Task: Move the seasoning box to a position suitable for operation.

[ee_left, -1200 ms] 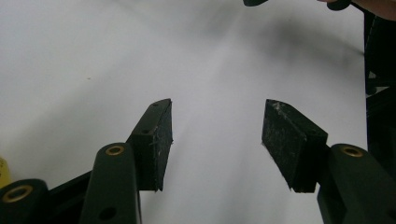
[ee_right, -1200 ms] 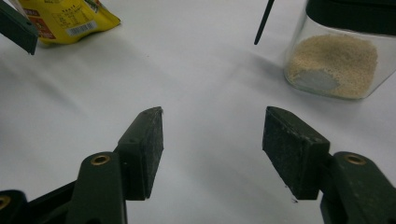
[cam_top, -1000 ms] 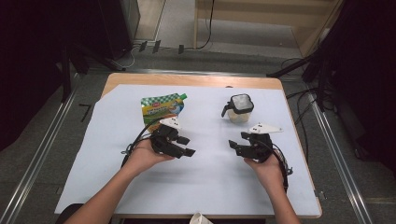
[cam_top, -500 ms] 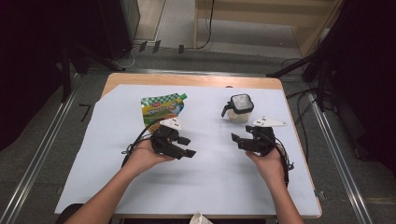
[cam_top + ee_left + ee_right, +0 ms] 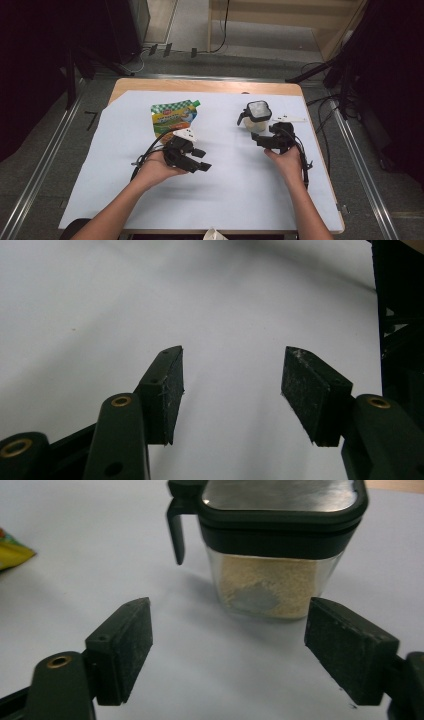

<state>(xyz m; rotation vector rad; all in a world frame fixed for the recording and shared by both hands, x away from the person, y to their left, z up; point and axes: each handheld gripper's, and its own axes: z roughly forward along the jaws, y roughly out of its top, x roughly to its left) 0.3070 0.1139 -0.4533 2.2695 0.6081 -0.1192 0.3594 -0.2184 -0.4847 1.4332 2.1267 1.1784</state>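
Note:
A clear jar (image 5: pixel 256 116) with a black lid and side handle stands at the back right of the white sheet; it holds tan granules (image 5: pixel 270 587). My right gripper (image 5: pixel 261 140) sits just in front of the jar. In the right gripper view the right gripper (image 5: pixel 230 625) is open; its jaws have just been opening, with nothing between them and the jar (image 5: pixel 272 555) close ahead. A green and yellow pouch (image 5: pixel 173 117) lies flat at the back left. Just in front of it my left gripper (image 5: pixel 202 160) hovers. In its own view the left gripper (image 5: pixel 232 370) is open over bare sheet.
The white sheet (image 5: pixel 225 200) covers most of the wooden table (image 5: pixel 210 86). Metal rails (image 5: pixel 47 155) run along the floor on both sides, and cables (image 5: pixel 325 107) trail off the right edge. A small white thing (image 5: pixel 214 234) pokes in at the table's near edge.
My right gripper has moved forward toward the jar, and its jaws stand wider than before. The left gripper, the pouch and the jar have stayed put.

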